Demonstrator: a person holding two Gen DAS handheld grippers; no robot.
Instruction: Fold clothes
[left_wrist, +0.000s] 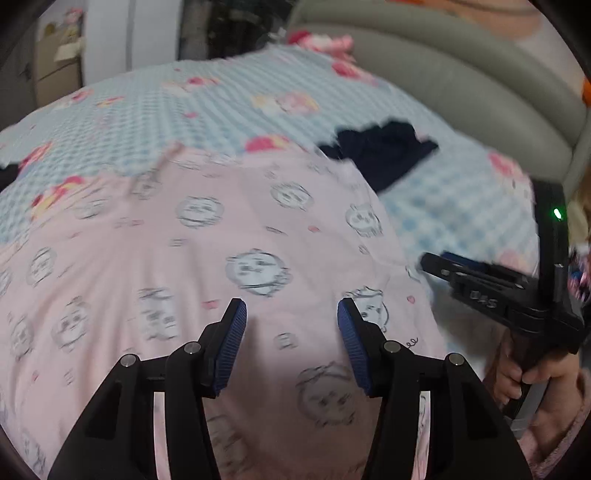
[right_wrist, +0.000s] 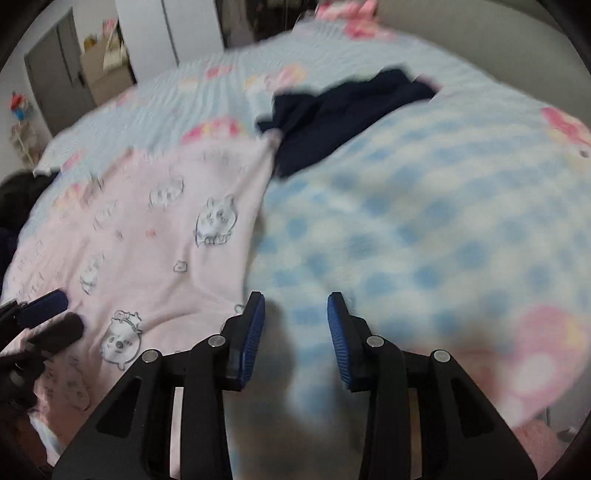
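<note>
Both grippers, left (left_wrist: 291, 314) & right (right_wrist: 296, 306), spread over pink garment (left_wrist: 207, 236); label maybe "UMS".

My left wrist view looks forward and down, close over the pink garment (left_wrist: 207, 258). My right wrist view faces likewise, close over the checked bedspread (right_wrist: 424, 229). Both share pink garment, dark garment (left_wrist: 380, 151), bedspread.
</note>
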